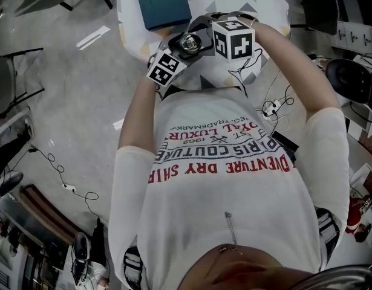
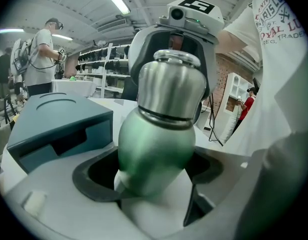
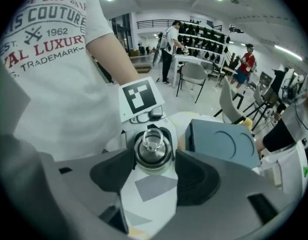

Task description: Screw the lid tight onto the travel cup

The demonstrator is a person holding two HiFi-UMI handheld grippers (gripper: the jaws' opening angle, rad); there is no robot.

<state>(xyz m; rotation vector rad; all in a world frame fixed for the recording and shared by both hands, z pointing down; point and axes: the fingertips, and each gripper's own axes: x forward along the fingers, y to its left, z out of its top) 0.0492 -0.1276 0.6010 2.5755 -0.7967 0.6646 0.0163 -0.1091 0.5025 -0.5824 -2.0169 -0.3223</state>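
A green travel cup (image 2: 154, 151) with a steel lid (image 2: 171, 86) stands tilted between the pads of my left gripper (image 2: 152, 175), which is shut on its body. From above, my right gripper (image 3: 155, 156) looks down on the lid (image 3: 152, 149) and its small ring. Its jaws stand to either side of the lid, open, with a narrow gap to it. In the left gripper view the right gripper's fingers (image 2: 137, 54) frame the lid. The head view shows both marker cubes close together over the lid (image 1: 190, 41).
A teal box (image 2: 53, 121) lies on the white patterned table (image 1: 267, 5) just beyond the cup; it also shows as the teal box (image 3: 224, 144) in the right gripper view. Cables (image 1: 273, 107) trail on the floor at the right. People, chairs and shelves stand in the background.
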